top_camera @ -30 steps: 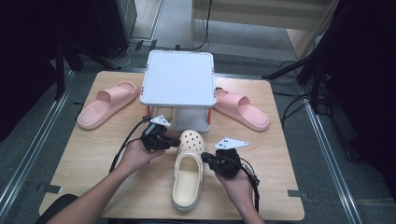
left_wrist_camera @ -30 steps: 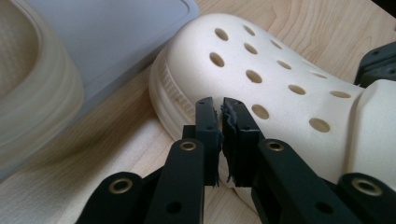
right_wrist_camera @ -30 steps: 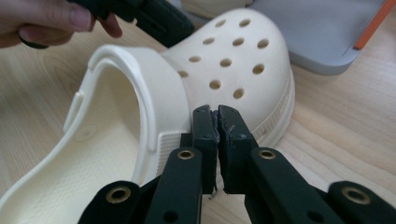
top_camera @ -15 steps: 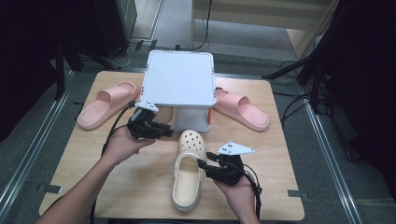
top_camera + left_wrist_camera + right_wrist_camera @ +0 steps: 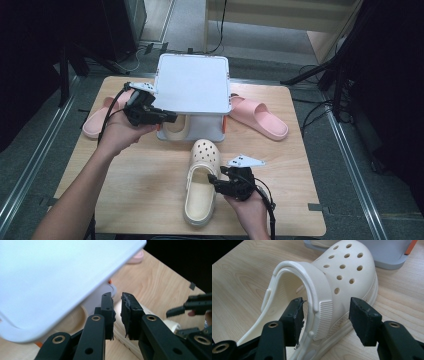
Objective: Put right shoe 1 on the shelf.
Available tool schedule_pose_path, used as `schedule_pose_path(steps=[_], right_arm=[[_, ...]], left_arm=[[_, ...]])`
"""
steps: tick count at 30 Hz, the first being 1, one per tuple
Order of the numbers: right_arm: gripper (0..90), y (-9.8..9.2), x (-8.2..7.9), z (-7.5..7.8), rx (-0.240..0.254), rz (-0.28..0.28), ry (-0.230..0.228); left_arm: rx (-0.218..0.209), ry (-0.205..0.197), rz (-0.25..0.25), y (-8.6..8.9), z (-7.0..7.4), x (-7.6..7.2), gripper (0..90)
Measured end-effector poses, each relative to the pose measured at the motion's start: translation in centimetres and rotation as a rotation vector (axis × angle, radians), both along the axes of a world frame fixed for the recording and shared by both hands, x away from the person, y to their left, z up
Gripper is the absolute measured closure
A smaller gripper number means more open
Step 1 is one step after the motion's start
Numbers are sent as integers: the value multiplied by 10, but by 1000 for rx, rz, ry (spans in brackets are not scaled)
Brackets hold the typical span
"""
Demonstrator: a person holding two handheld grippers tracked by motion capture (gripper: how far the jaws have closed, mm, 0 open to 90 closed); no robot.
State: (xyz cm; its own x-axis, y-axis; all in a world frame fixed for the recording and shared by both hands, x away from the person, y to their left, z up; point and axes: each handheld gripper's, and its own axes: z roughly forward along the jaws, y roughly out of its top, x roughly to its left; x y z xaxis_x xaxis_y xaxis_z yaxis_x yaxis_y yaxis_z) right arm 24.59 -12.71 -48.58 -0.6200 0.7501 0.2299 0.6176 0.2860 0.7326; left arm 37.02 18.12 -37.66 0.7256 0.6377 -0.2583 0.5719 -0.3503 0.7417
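The table (image 5: 150, 200) is pale wood, with a white rack (image 5: 192, 90) standing at its far middle (a flat top on short legs, with a second cream shoe tucked under it). A pink slide (image 5: 260, 117) lies to the right of the rack, and another pink slide (image 5: 95, 120) lies to its left, partly behind the left hand. The clog (image 5: 200, 190), cream with holes over the toe, rests sole down on the near middle of the table, toe pointing far toward the rack and heel toward the person. The left gripper (image 5: 170, 118) is held up off the table at the rack's left near corner; its jaws have just been closing and stand a narrow gap apart with nothing between them. The right gripper (image 5: 325, 315) sits at the clog's right side near the heel strap; its jaws have just been opening and now straddle the clog's side wall and strap hinge, pads clear of it, so the clog is released
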Motion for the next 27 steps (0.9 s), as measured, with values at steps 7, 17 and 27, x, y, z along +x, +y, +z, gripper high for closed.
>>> schedule_pose_path(steps=[7,17,27], right_arm=[[443,8,4,-5,-20,0,1],[456,16,10,-12,-55,-60,-26],[695,16,9,-6,-116,-95,-114]], left_arm=[[20,-15,39,13,10,20,806],[39,-34,104,28,-2,32,812],[21,-42,114,33,-8,31,818]])
